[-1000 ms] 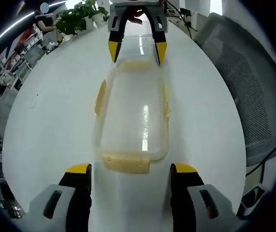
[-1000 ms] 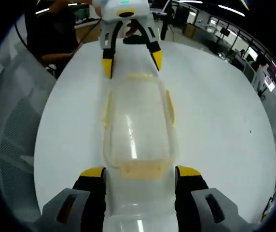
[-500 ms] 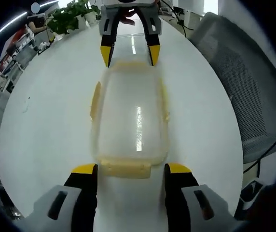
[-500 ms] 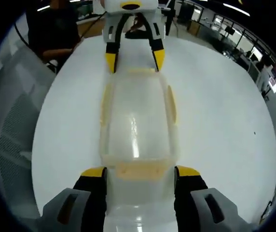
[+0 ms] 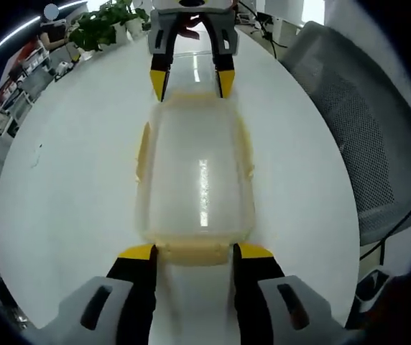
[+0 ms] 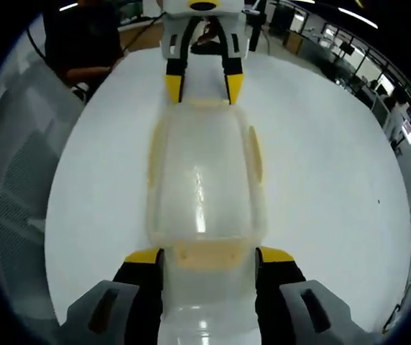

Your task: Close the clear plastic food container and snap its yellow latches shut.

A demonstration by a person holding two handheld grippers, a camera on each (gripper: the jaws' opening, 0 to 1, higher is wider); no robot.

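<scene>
A clear plastic container [image 5: 195, 165] with its lid on lies lengthwise on the white table [image 5: 69, 165]; yellow latches run along its sides and ends. My left gripper [image 5: 195, 253] is open, its yellow tips flanking the near end latch [image 5: 195, 255] closely. The right gripper [image 5: 191, 80] straddles the far end. In the right gripper view the container [image 6: 205, 172] runs away from me; my right gripper [image 6: 209, 256] is open, its tips either side of the end latch [image 6: 209, 253] with a small gap. The left gripper [image 6: 203, 88] brackets the opposite end. Contact with the latches cannot be told.
A grey mesh chair [image 5: 349, 129] stands beside the table, also seen as a chair [image 6: 19, 180] at the left. Potted plants [image 5: 101, 25] sit at the table's far edge. A person in dark clothes [image 6: 76, 43] is behind the table, with office desks [image 6: 378, 65] beyond.
Both grippers' jaws have narrowed around the container's end latches, the left more than the right. Both cameras have moved in toward the container. The container has stayed put.
</scene>
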